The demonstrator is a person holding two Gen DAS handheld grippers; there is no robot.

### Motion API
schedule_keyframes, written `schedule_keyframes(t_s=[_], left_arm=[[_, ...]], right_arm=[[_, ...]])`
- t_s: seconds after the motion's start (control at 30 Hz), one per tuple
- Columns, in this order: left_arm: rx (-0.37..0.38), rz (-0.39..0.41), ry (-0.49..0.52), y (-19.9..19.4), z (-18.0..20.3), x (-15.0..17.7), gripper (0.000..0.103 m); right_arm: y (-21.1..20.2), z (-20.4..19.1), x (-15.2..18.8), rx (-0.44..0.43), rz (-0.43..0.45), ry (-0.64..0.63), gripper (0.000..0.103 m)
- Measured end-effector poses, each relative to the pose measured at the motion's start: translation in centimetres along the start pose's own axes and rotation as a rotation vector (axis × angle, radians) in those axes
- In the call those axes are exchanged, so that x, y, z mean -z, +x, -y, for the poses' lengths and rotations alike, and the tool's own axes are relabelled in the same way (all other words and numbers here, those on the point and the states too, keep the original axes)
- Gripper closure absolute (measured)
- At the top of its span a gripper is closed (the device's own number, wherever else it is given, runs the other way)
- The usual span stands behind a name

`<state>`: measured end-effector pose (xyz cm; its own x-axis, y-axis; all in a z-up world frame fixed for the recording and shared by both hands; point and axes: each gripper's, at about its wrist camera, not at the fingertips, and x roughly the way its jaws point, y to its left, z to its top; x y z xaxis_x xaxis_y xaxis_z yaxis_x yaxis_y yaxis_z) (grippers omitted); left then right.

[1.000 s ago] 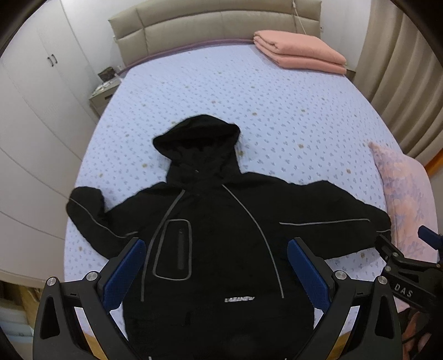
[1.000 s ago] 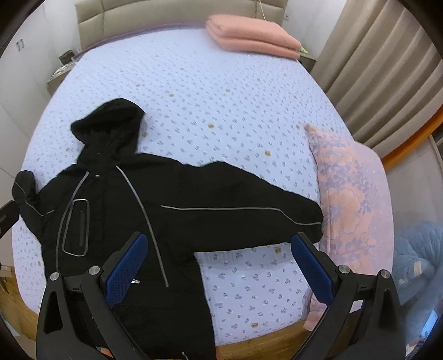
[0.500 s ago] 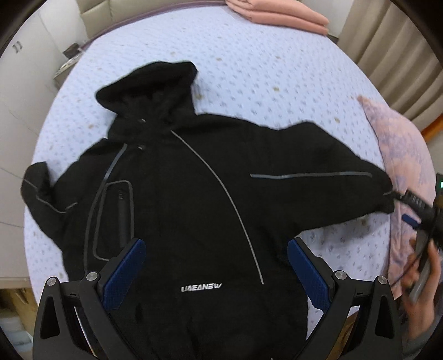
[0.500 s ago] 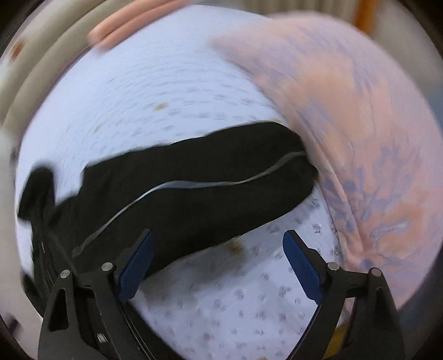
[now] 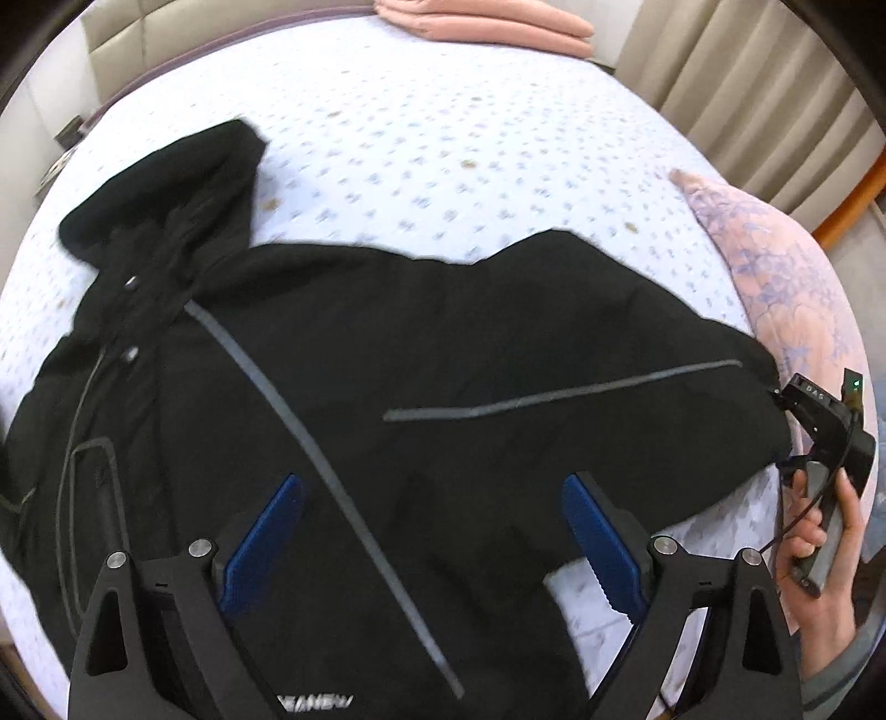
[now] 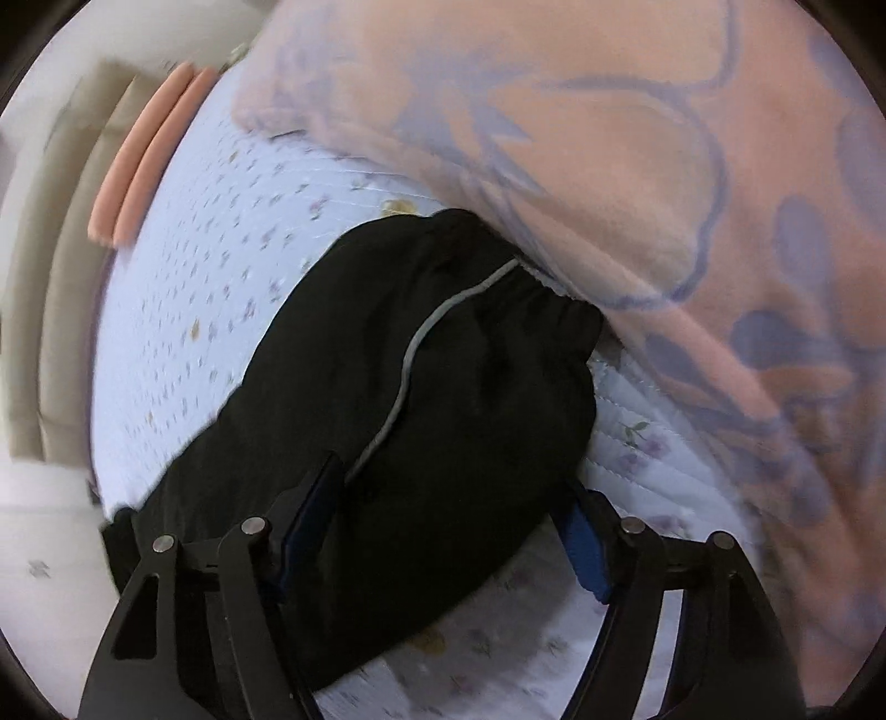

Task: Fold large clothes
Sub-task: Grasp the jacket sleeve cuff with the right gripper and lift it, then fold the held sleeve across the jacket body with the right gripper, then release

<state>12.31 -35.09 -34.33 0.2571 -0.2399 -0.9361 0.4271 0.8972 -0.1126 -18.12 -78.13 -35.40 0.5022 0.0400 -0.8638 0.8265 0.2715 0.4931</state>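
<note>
A black hooded jacket [image 5: 387, 387] lies spread face up on the flowered bedsheet [image 5: 443, 138], hood toward the headboard. My left gripper [image 5: 432, 537] hovers over the jacket's lower front with its jaws closing; the blue pads [image 5: 266, 531] stand wide, pressing nothing. My right gripper [image 6: 443, 526] straddles the jacket's right sleeve [image 6: 432, 376] just short of the elastic cuff. Its jaws are closing with the sleeve between them, and the pads do not squeeze it. In the left wrist view the right gripper [image 5: 783, 426] sits at that cuff, held by a person's hand [image 5: 819, 531].
A pink floral pillow [image 6: 609, 166] lies against the cuff at the bed's right edge [image 5: 775, 277]. Folded pink blankets [image 5: 482, 25] rest by the beige headboard [image 5: 138, 33]. Curtains [image 5: 747, 83] hang to the right.
Both grippers have dropped closer to the jacket. The right one swung to the sleeve end, rolled, and now has the cuff area between narrower jaws. The left jaws narrowed slightly.
</note>
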Motion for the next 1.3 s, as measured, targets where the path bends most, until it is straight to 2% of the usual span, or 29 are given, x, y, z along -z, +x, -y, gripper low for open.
schedule_keyframes(t_s=[0.07, 0.13, 0.17, 0.2, 0.23, 0.27, 0.37, 0.4, 0.47, 0.53, 0.63, 0.7, 0.77, 0.87, 0.97, 1.1, 1.2, 1.3], left_arm=[[0.007, 0.006, 0.013, 0.7, 0.7, -0.8, 0.008], [0.015, 0.009, 0.023, 1.4, 1.3, -1.3, 0.008], [0.016, 0.011, 0.027, 1.7, 1.4, -1.4, 0.008], [0.015, 0.01, 0.035, 2.3, 1.8, -1.7, 0.008], [0.018, 0.01, 0.04, 2.7, 2.0, -1.8, 0.008], [0.023, 0.008, 0.045, 3.2, 2.4, -2.0, 0.01], [0.037, -0.01, 0.062, 4.8, 3.2, -2.6, 0.017], [0.045, -0.02, 0.069, 5.5, 3.6, -2.8, 0.017], [0.063, -0.037, 0.079, 7.1, 4.2, -2.9, 0.017], [0.057, -0.058, 0.092, 8.9, 4.8, -2.9, 0.017], [0.005, -0.11, 0.106, 11.9, 5.4, -2.7, 0.017], [-0.017, -0.1, 0.125, 12.6, 5.7, -2.4, 0.017], [-0.024, -0.089, 0.144, 12.3, 6.1, -2.3, 0.017], [-0.006, -0.083, 0.143, 11.3, 5.7, -2.1, 0.017], [0.053, -0.089, 0.085, 9.6, 3.9, -1.8, 0.017], [0.112, -0.083, 0.014, 6.4, 0.4, -0.1, 0.017], [0.082, -0.068, -0.039, 4.2, -3.4, 1.4, 0.017], [0.047, -0.054, -0.106, 1.9, -7.8, 2.8, 0.017]], right_arm=[[0.2, -0.3, -0.5, -0.004, 0.019, -0.005, 0.025], [0.4, -1.1, -1.0, -0.008, 0.043, -0.02, 0.036], [0.4, -1.5, -1.0, 0.006, 0.049, -0.04, 0.063], [0.5, -2.4, -0.9, 0.005, 0.048, -0.077, 0.078], [0.0, -3.7, -0.5, 0.007, 0.059, -0.13, 0.085], [-0.9, -5.2, -0.1, 0.026, 0.082, -0.198, 0.088], [-5.4, -9.4, 0.6, 0.113, 0.248, -0.417, 0.09], [-8.2, -10.7, 0.6, 0.144, 0.354, -0.495, 0.09], [-10.4, -11.2, -0.3, 0.104, 0.396, -0.522, 0.09], [-10.1, -11.2, -1.6, 0.096, 0.367, -0.539, 0.09], [-4.6, -10.0, -2.8, 0.209, 0.251, -0.564, 0.091], [-1.5, -7.7, -3.5, 0.247, 0.173, -0.52, 0.091], [0.7, -5.4, -4.3, 0.234, 0.103, -0.44, 0.09], [1.2, -3.7, -4.6, 0.202, 0.08, -0.382, 0.09], [0.2, -5.2, -3.7, 0.23, 0.103, -0.427, 0.09], [-3.6, -9.5, 0.3, 0.185, 0.174, -0.583, 0.09], [-5.8, -13.4, 3.9, 0.114, 0.195, -0.692, 0.09], [-6.6, -17.5, 8.2, 0.035, 0.176, -0.787, 0.09]])
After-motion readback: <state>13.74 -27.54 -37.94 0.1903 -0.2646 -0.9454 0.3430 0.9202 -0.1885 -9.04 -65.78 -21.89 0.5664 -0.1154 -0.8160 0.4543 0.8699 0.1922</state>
